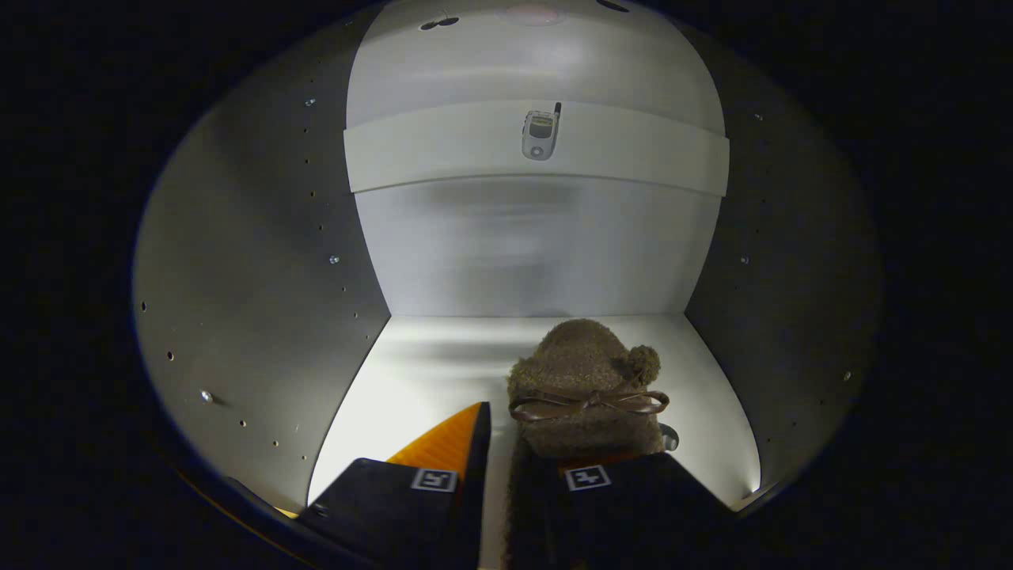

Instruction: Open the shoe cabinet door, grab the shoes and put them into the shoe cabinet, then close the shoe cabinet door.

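The gripper (506, 475) reaches into the open shoe cabinet (253, 301), its two fingers a little apart with a narrow gap between them. A fuzzy brown shoe (582, 388) lies on the cabinet floor (427, 372), and its rear edge runs down into that gap. The right finger (633, 499) lies over the back part of the shoe, hiding it, while the left finger (443, 451) stands just beside the shoe's left edge. Whether both fingers actually press on the shoe cannot be told. The shoe's rounded toe points away from the gripper, toward the cabinet's back wall (530, 253). A thin dark bow (587, 404) is tied across the top of the shoe, just ahead of the right finger, and a small pompom (645, 362) sits on the shoe's right side. Beyond the shoe, higher on the back wall, a pale horizontal shelf (443, 150) crosses the cabinet, and a small flip phone (541, 131) rests on it. Grey side walls dotted with small peg holes stand to either side of the shoe.
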### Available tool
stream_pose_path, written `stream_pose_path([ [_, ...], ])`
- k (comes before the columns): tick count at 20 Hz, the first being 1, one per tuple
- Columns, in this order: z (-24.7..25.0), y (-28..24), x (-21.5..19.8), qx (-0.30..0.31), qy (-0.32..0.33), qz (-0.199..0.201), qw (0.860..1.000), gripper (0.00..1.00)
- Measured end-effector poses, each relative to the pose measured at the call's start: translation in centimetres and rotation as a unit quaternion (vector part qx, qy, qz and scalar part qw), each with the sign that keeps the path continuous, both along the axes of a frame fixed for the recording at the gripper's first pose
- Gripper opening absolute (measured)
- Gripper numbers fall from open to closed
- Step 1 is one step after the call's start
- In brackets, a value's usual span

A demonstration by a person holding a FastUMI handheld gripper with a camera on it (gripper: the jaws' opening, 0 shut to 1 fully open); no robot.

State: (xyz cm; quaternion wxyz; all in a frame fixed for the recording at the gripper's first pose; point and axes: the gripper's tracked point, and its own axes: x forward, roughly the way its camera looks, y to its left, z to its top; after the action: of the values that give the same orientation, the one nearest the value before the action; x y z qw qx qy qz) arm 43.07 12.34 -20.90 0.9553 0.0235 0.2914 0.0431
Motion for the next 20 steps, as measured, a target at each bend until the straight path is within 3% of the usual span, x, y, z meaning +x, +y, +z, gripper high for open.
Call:
stream_pose_path([
  [4,1.8,0.9,-1.4,0.027,-0.005,-0.002,1.0,0.97],
  [13,7.3,-0.3,-7.6,0.011,-0.069,0.005,0.998,0.99],
  [20,16.9,-0.8,-17.7,0.008,-0.185,0.01,0.983,0.98],
])
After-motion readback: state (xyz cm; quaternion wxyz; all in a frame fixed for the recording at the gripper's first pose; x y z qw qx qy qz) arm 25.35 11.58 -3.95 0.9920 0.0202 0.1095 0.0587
